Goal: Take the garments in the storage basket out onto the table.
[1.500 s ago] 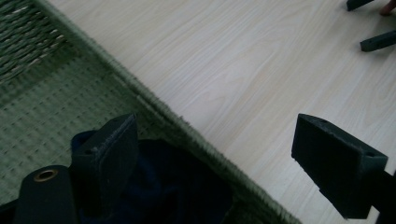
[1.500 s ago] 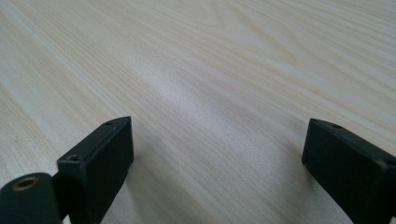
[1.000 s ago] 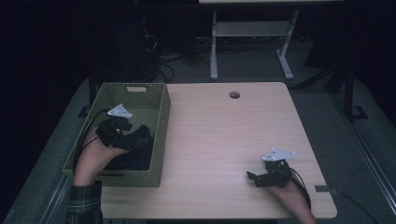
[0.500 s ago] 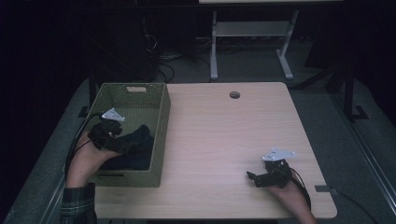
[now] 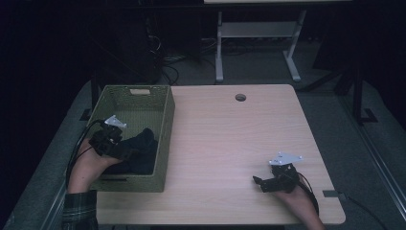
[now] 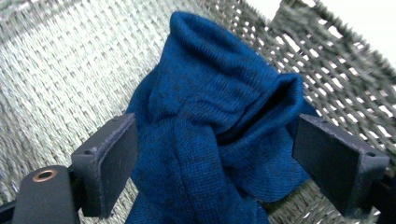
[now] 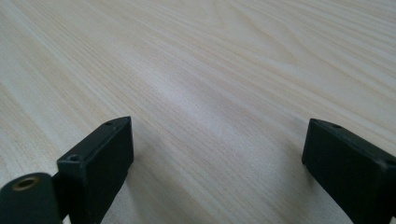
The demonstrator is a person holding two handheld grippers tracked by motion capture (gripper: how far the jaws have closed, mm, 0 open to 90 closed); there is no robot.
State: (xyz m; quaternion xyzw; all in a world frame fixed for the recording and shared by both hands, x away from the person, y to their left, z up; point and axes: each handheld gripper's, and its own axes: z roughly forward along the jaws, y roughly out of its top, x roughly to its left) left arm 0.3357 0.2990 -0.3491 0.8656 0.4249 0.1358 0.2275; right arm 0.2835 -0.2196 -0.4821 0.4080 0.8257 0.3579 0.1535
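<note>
My left gripper (image 6: pixel 215 154) inside basket (image 5: pixel 165 139), jaws spread around blue knit cloth (image 6: pixel 219 116) bunched at basket's near end. Right gripper (image 7: pixel 215 154) spread wide, idle, well right of basket. Risk: jaw snags weave, shallow pinch slips.

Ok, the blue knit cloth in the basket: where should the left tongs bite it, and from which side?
Take the blue knit cloth at the thick twisted fold running down its middle, coming from above and the near side, as the left tongs already point. Their jaws stand open on either side of that ridge. The basket wall crowds the far side, so probably avoid that approach.
</note>
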